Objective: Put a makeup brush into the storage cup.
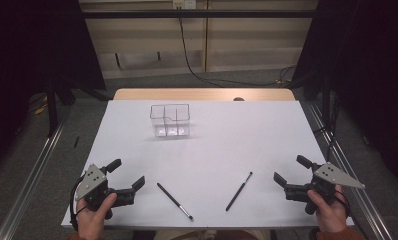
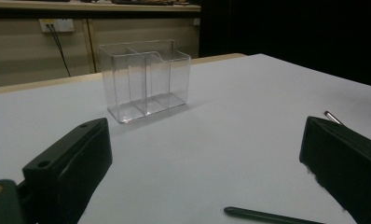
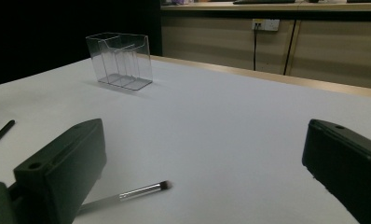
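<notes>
We hold both claws, left (image 1: 128, 173) and right (image 1: 289, 169), spread wide and empty near the worktop's (image 1: 247, 130) front corners. Two brushes (image 1: 174, 201) (image 1: 239, 191) lie between; the left brush's tip is cut off in the left gripper view.

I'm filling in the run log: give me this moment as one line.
left gripper: open, empty | right gripper: open, empty | two brushes: flat on table between grippers | clear organizer: upright, empty, far side
</notes>
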`<action>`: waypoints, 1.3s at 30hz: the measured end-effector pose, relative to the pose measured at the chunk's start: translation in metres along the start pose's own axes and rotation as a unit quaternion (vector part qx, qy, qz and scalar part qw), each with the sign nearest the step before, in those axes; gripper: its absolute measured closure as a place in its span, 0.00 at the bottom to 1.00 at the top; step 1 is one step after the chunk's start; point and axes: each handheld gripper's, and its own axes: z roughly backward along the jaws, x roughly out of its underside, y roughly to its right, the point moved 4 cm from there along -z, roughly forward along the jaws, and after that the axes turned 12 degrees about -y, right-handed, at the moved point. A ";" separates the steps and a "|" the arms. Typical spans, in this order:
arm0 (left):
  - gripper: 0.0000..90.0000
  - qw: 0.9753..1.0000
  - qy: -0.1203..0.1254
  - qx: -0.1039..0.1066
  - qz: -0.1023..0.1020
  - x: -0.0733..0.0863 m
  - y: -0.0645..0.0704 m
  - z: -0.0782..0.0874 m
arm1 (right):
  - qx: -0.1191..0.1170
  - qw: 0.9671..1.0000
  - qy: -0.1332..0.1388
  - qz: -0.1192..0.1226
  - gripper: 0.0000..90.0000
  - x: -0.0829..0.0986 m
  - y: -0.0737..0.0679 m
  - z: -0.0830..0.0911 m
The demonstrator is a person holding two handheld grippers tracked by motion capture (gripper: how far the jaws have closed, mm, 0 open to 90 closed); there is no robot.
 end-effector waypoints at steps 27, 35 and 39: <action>0.04 0.998 -0.040 0.036 -0.022 -0.019 0.005 -0.021 | -0.007 1.000 -0.003 -0.009 0.00 0.002 0.002 0.000; 0.04 0.997 -0.048 0.044 -0.051 -0.031 0.007 -0.030 | 0.000 1.000 -0.001 -0.012 0.00 0.002 0.005 0.001; 0.04 0.996 -0.051 0.048 -0.059 -0.038 0.013 -0.038 | -0.002 1.000 0.001 -0.011 0.00 0.002 0.003 0.002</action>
